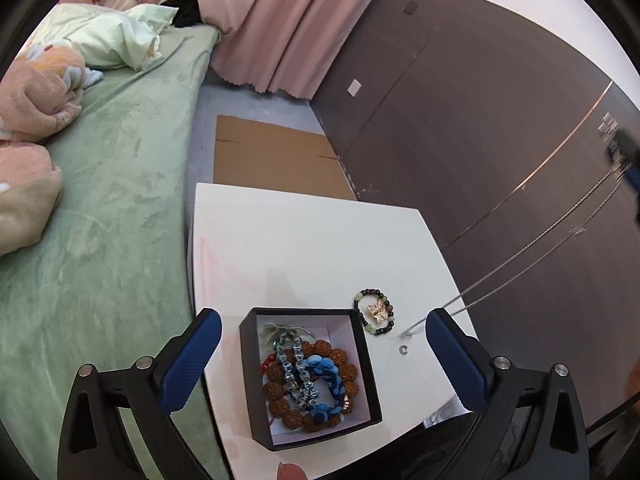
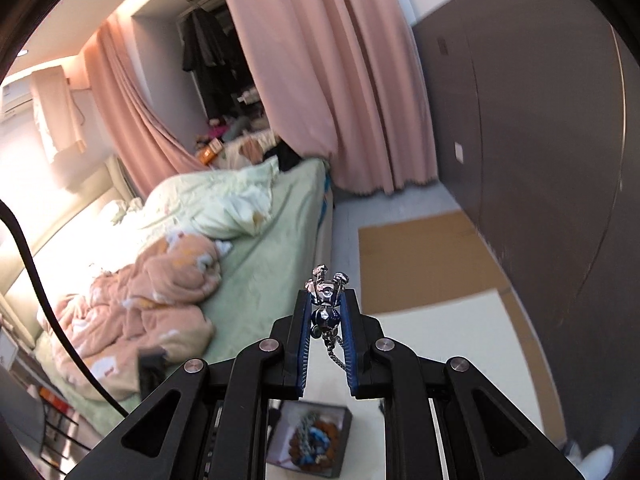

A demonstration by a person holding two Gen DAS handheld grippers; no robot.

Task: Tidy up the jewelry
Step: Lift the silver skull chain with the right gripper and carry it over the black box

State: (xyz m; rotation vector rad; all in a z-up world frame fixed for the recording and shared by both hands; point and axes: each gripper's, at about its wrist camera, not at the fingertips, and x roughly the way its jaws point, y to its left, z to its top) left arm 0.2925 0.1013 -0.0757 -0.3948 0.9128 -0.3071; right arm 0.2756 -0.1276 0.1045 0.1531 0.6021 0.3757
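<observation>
A black jewelry box [image 1: 366, 364] with a white inside sits on the white table [image 1: 304, 240] and holds brown, blue and clear bead bracelets [image 1: 310, 380]. My left gripper [image 1: 322, 364] is open and empty, its fingers either side of the box. A dark bead bracelet with a gold charm [image 1: 374, 312] and a small silver ring [image 1: 404, 350] lie right of the box. A silver chain [image 1: 520, 252] rises from the table to the upper right. My right gripper [image 2: 327, 300] is shut on that necklace's silver and blue pendant [image 2: 326, 290], high above the box [image 2: 344, 440].
A bed with a green sheet [image 1: 112, 216] and pink blankets lies left of the table. Flat cardboard [image 1: 272, 156] lies on the floor behind the table. A dark panelled wall [image 1: 480, 120] runs along the right. Pink curtains [image 1: 288, 20] hang at the back.
</observation>
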